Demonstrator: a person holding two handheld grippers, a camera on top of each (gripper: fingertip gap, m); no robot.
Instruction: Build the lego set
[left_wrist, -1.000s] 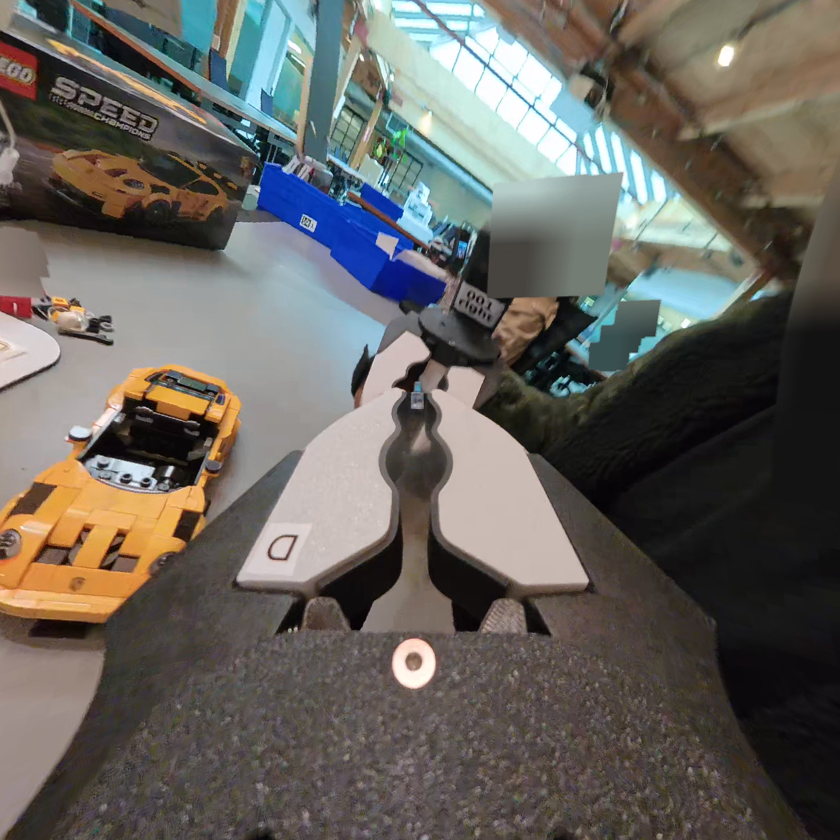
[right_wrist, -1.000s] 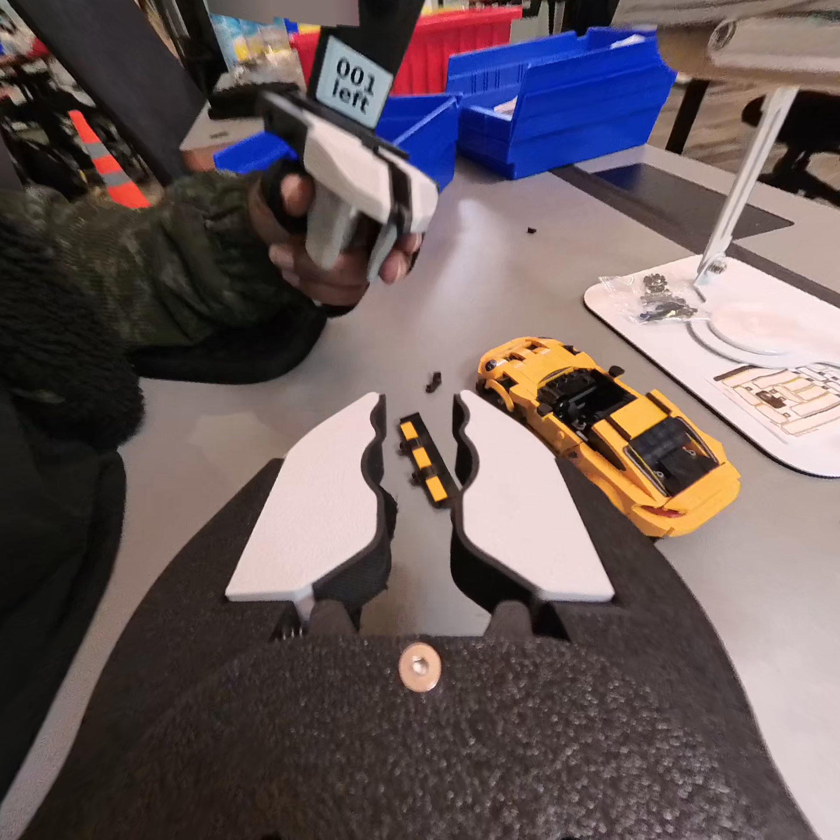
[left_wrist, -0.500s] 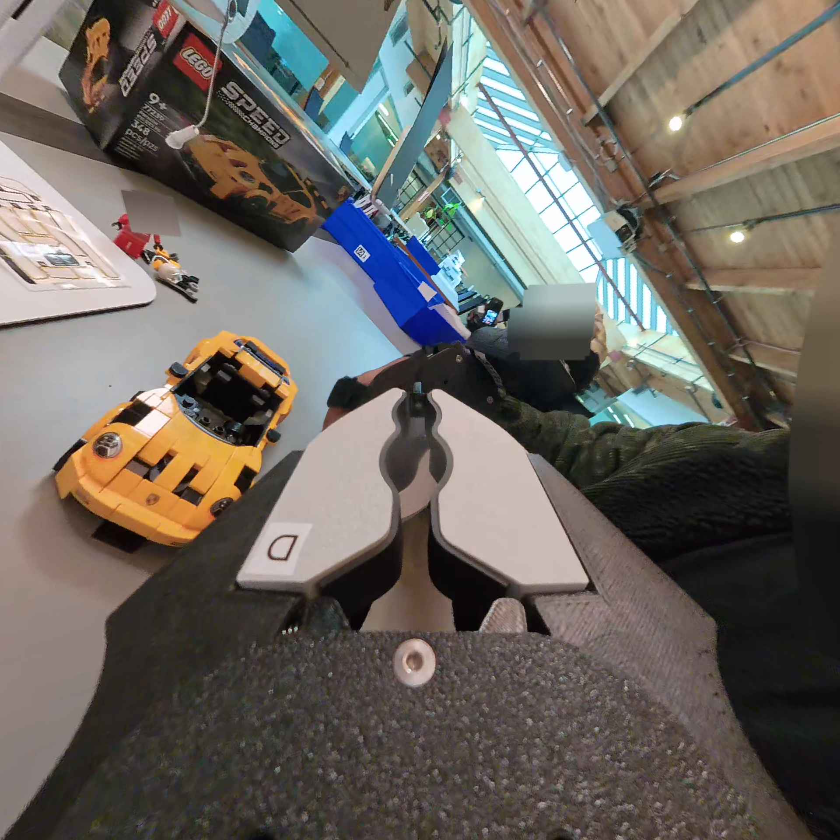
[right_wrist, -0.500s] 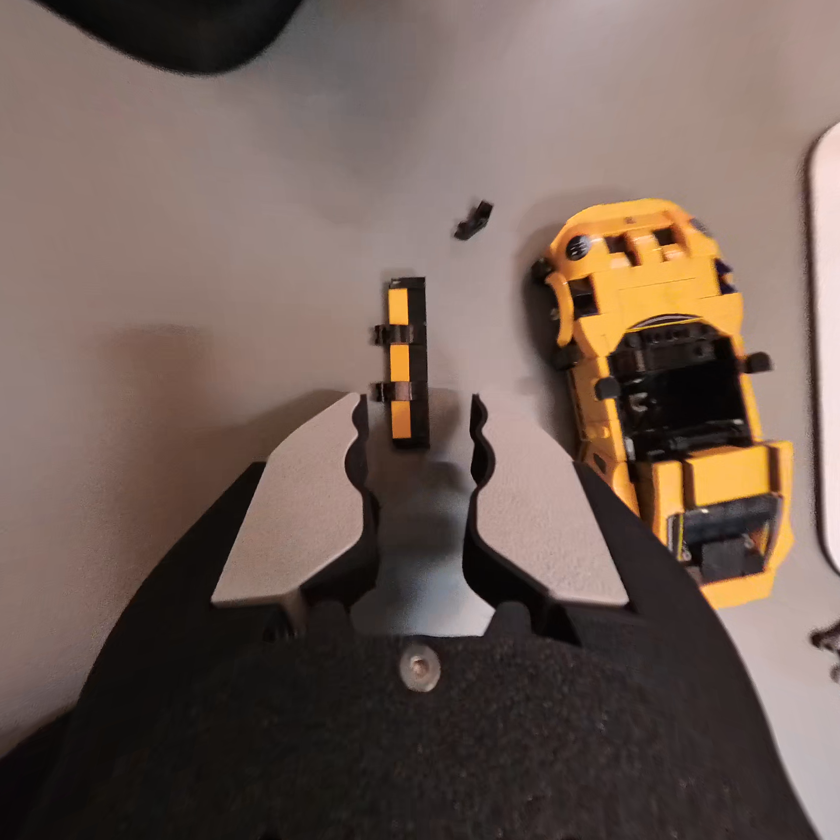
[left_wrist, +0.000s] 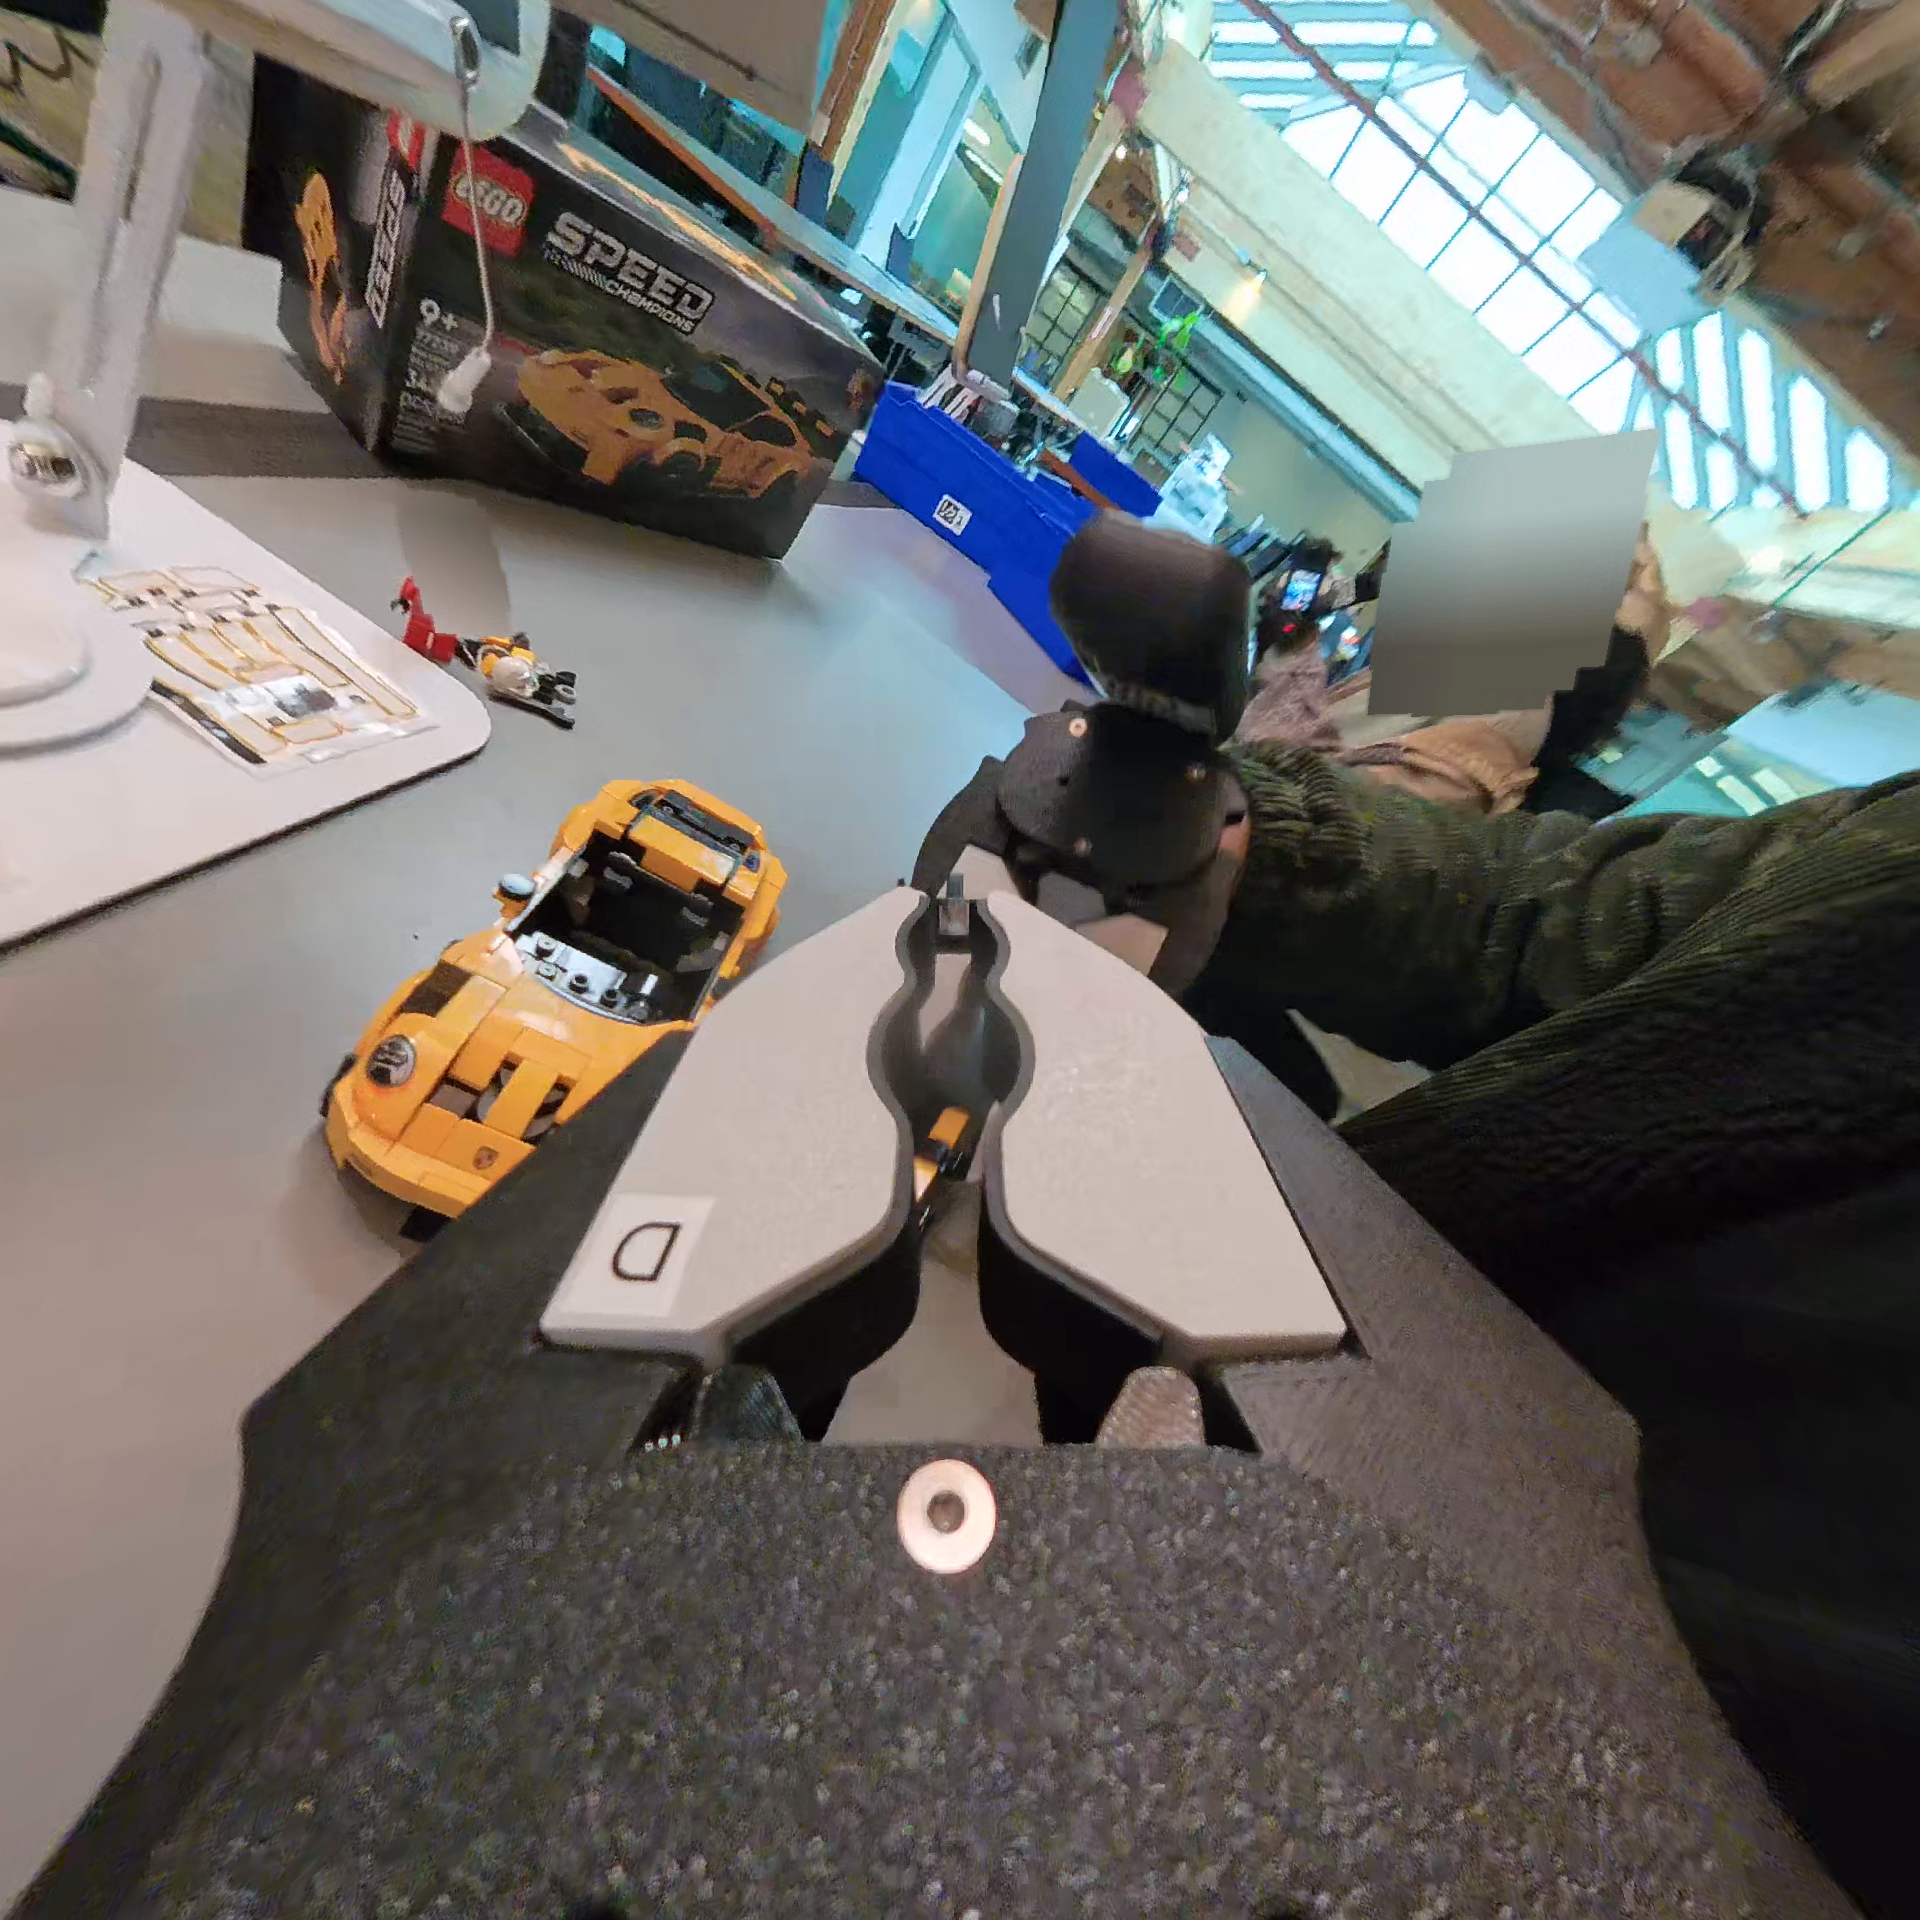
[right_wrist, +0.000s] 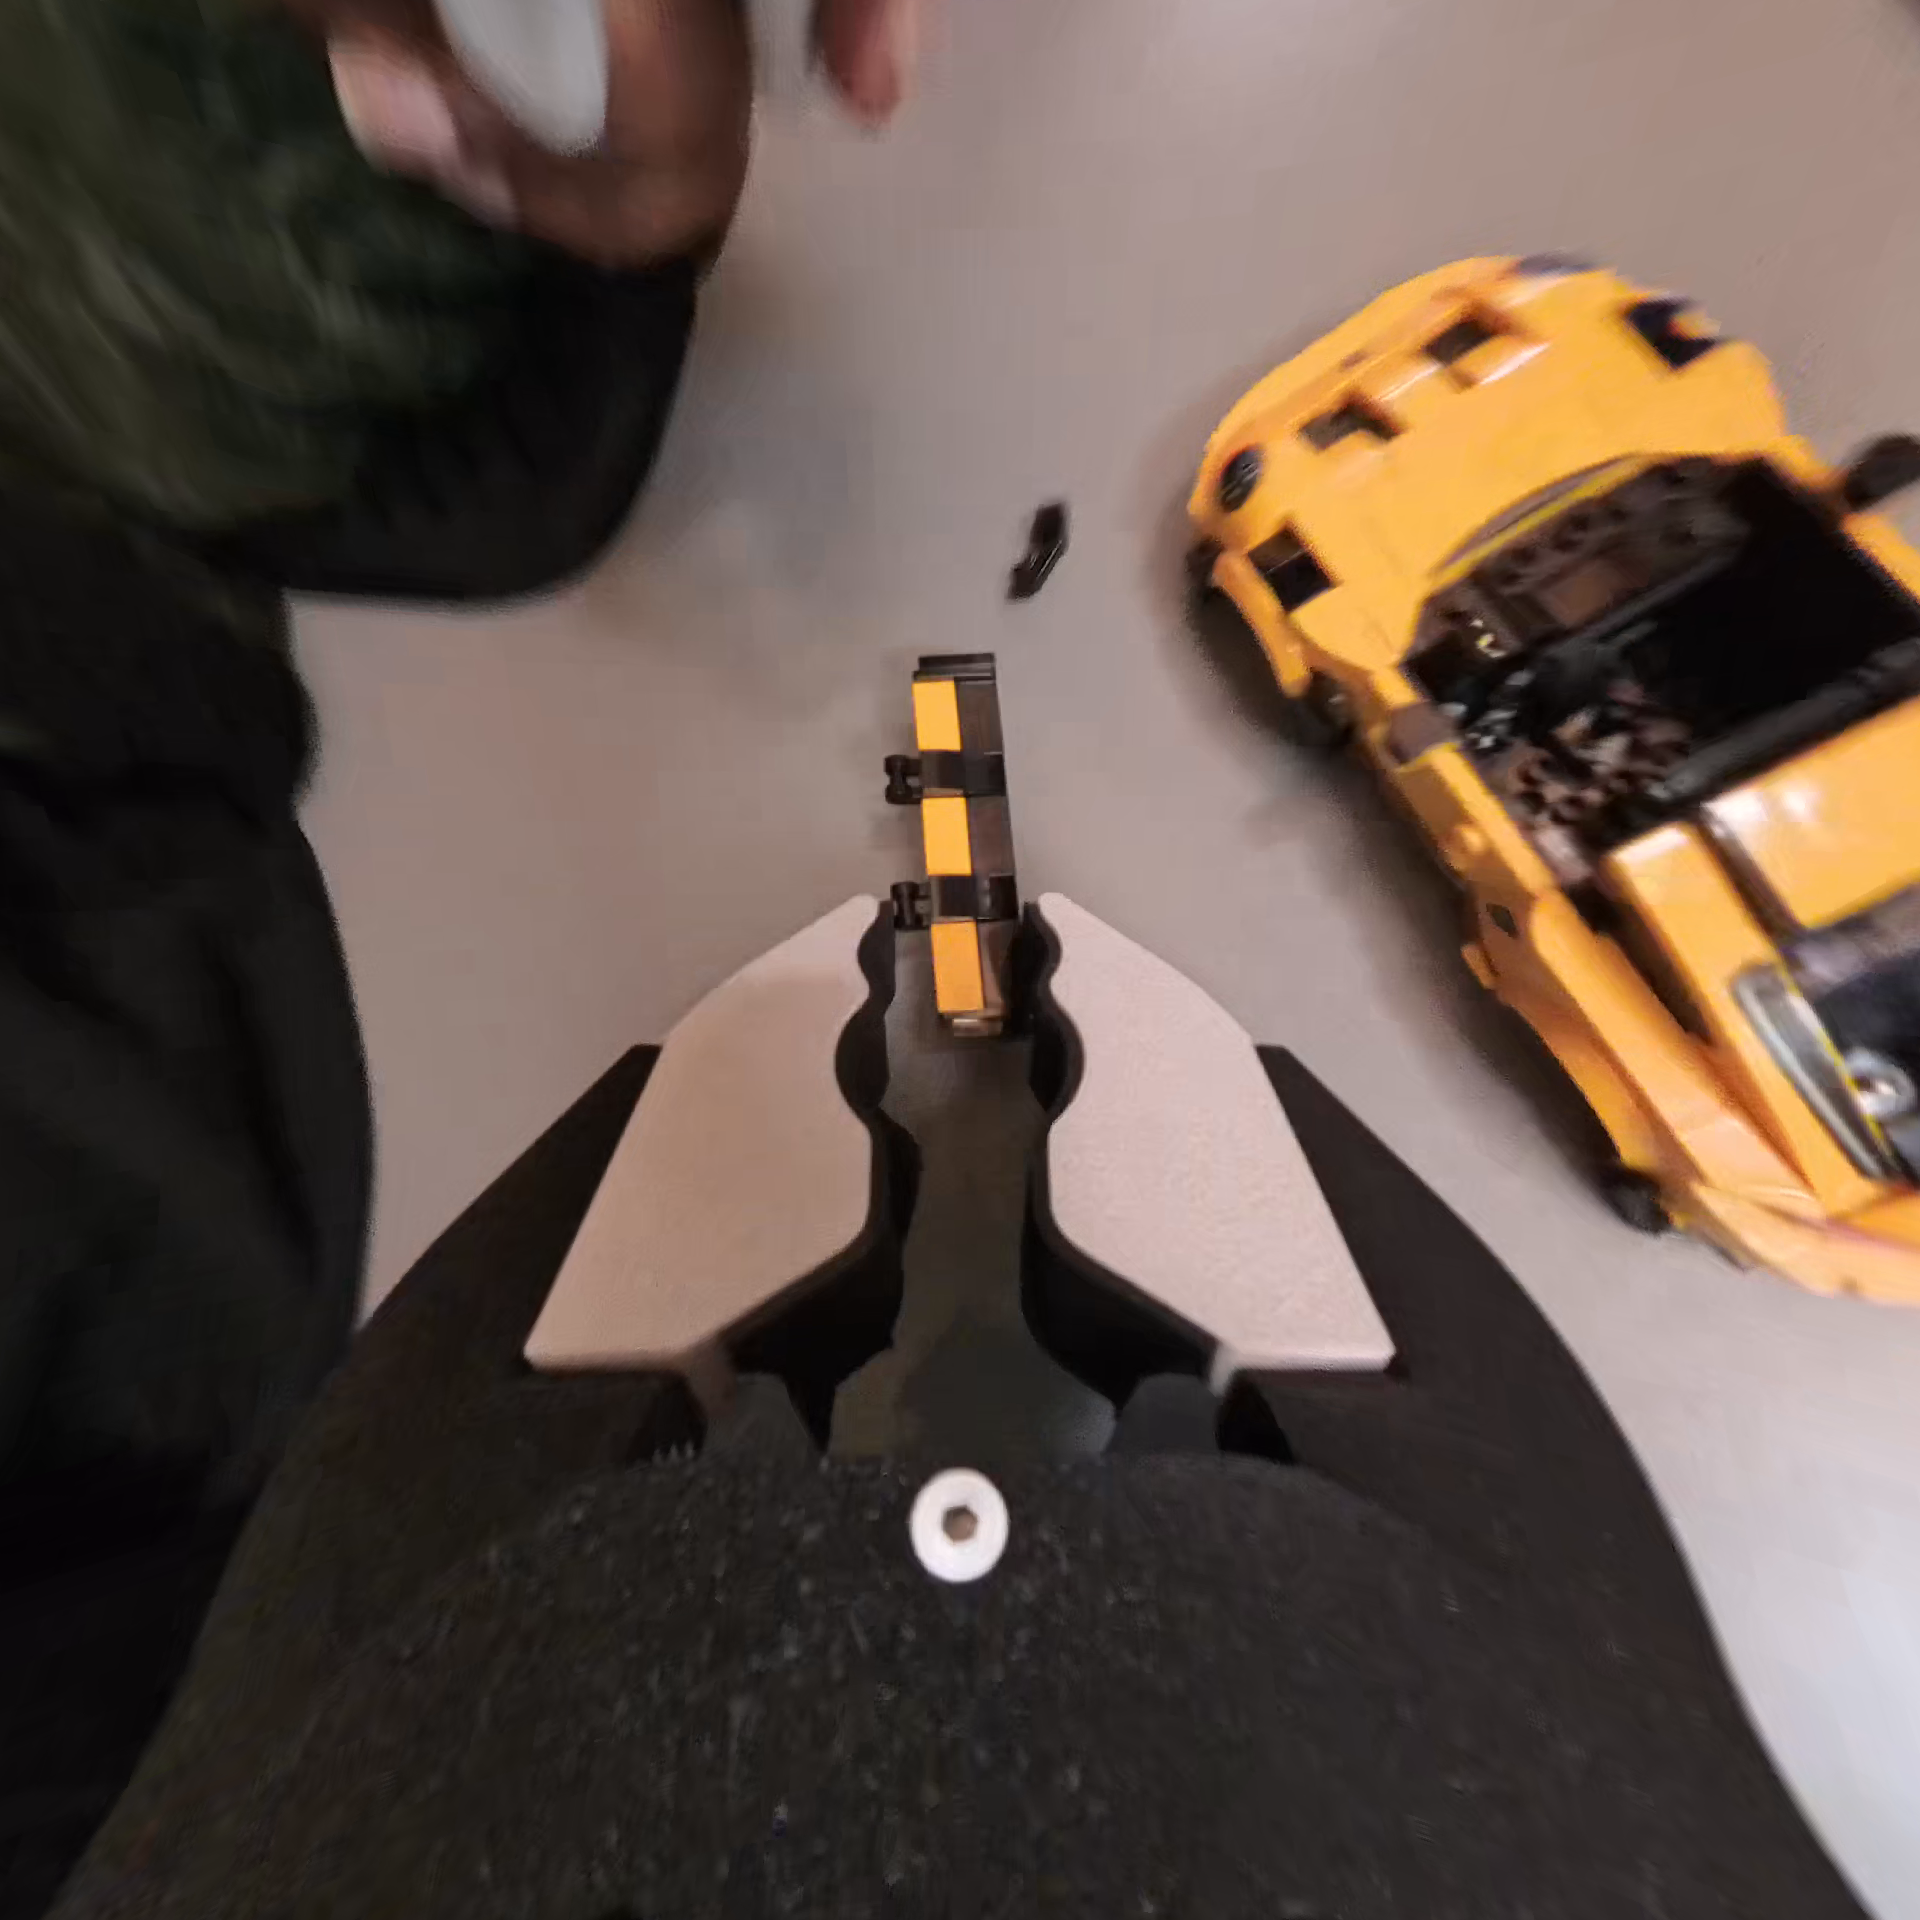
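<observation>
Now we grip the near end of the black-and-yellow strip (right_wrist: 958, 831) with our right gripper (right_wrist: 956, 925), its jaws clamped on it as it lies on the grey worktop (right_wrist: 623, 831). Right of it sit a small black piece (right_wrist: 1037, 551) and the yellow car (right_wrist: 1590, 727). Our left gripper (left_wrist: 951, 914) has its tips pinched together on a tiny dark piece (left_wrist: 951, 902).

The left hand-held gripper (left_wrist: 948, 920) is pinched nearly closed at its tips, pointing level toward the right hand-held gripper (left_wrist: 1049, 894), which tilts downward from a green sleeve (left_wrist: 1455, 914). The right hand-held gripper's (right_wrist: 954, 920) fingers (right_wrist: 758, 1122) are narrowed around a striped strip (right_wrist: 954, 831).
</observation>
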